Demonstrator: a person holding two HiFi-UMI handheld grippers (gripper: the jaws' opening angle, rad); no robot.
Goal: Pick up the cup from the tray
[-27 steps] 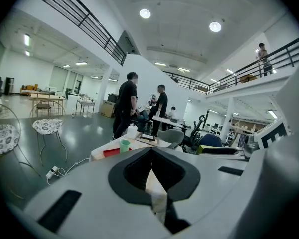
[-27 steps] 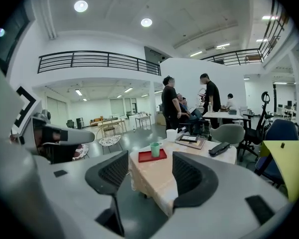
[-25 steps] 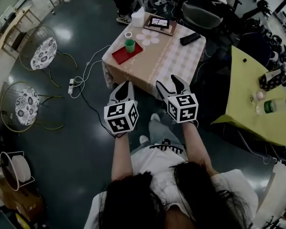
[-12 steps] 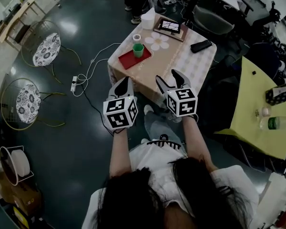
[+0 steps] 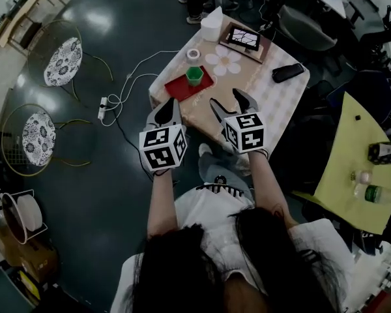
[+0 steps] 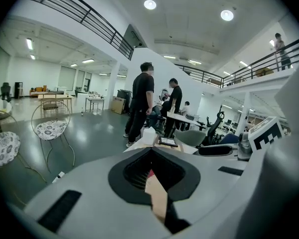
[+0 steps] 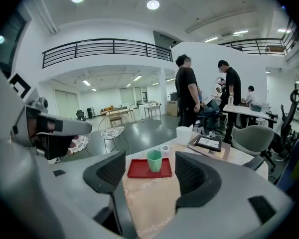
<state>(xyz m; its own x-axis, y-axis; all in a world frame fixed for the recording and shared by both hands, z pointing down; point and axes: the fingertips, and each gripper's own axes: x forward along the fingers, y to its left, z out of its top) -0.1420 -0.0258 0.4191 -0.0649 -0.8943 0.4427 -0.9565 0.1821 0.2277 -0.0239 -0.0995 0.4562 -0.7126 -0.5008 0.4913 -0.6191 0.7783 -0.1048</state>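
Beyond cup (image 5: 194, 75) on tray (image 5: 179, 91), tape roll (image 5: 193, 54); left gripper (image 5: 171, 104) pinched together; right gripper (image 5: 227, 98) opening, empty

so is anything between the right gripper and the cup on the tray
Nothing visible. The right gripper, its jaws opening and empty, looks straight over bare tablecloth at the green cup standing on the red tray; the tape roll sits behind it.

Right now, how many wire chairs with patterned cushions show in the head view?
2: the far chair at upper left, the near chair below it. Others may be hidden.
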